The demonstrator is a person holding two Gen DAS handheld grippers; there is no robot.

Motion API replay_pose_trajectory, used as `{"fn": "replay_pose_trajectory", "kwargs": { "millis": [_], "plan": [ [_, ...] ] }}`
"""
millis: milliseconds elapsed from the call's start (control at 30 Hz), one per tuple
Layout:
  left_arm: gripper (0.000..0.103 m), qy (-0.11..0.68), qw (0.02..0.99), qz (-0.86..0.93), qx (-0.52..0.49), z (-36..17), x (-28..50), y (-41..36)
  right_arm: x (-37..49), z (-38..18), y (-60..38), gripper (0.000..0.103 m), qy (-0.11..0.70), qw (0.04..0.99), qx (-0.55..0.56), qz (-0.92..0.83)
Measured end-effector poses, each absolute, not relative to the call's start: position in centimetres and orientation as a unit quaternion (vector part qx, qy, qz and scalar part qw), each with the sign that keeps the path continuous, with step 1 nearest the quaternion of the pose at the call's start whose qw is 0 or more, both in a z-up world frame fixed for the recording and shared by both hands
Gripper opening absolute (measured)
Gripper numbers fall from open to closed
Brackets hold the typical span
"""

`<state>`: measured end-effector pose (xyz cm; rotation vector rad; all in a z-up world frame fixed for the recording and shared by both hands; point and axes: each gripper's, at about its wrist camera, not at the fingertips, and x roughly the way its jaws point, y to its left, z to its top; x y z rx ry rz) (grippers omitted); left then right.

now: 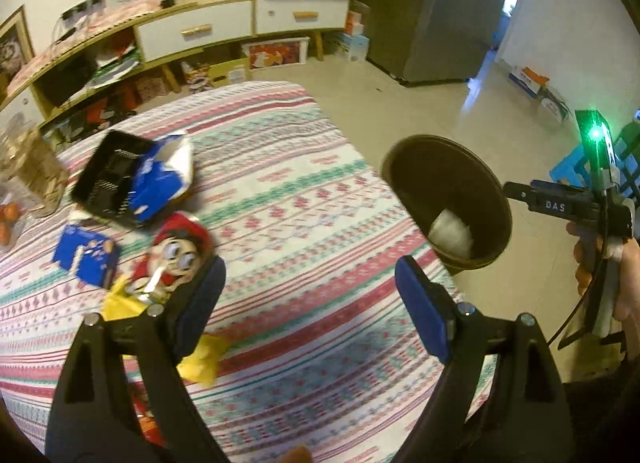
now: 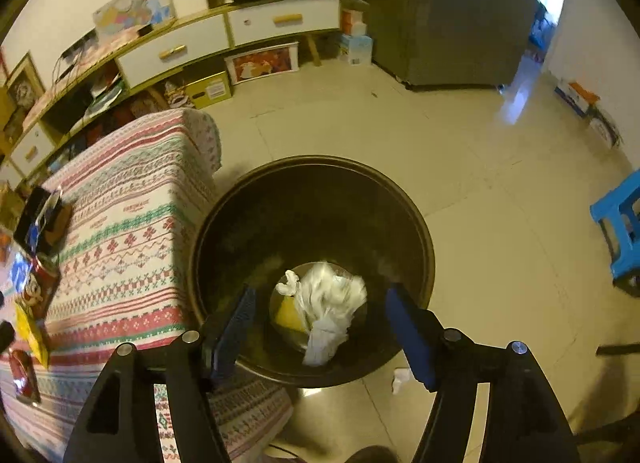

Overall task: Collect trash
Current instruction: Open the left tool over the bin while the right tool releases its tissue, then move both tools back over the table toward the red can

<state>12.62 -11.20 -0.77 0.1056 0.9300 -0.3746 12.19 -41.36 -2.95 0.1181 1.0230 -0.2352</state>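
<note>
Over the mouth of the dark round bin [image 2: 312, 271], the right gripper [image 2: 320, 331] hangs with its two blue-padded fingers [image 2: 236, 327] spread wide and nothing between them. Directly below, on the bin's floor, lie two pieces of trash: one crumpled white plastic bag [image 2: 330, 303] and one yellow scrap [image 2: 289, 317] touching its left side. One small white scrap [image 2: 401, 379] lies on the tiled floor [image 2: 480, 183] just outside the bin's near rim. The bin stands on the floor, right beside the edge of the table with the striped cloth [image 2: 132, 223].

Above that cloth, the left gripper [image 1: 310, 307] points forward, its two fingers likewise wide apart and empty, touching nothing. Beside its left finger lie one yellow wrapper [image 1: 200, 363], one red cartoon-printed packet [image 1: 176, 255] and one small blue carton [image 1: 86, 255]. Farther off, one black tray [image 1: 108, 175] sits with one blue-and-white bag [image 1: 160, 175] resting against it. In the left wrist view the person's right hand [image 1: 616, 275] grips the right tool's handle at the right edge, level with the bin.
</note>
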Motion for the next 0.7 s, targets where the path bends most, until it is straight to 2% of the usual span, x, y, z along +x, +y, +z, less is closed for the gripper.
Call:
{"fn": "replay_pose_trajectory", "kwargs": {
  "millis": [367, 700],
  "plan": [
    [0.089, 0.463, 0.874, -0.146, 0.015, -0.4, 12.7, -4.6, 11.4, -1.7, -36.9, 0.071, 0.489, 0.867, 0.027, -0.093],
    [0.089, 0.509, 0.856, -0.083, -0.04, -1.3, 12.5, 3.3, 11.4, -0.9, -30.0, 0.077, 0.498, 0.866, -0.014, -0.039]
  ]
}}
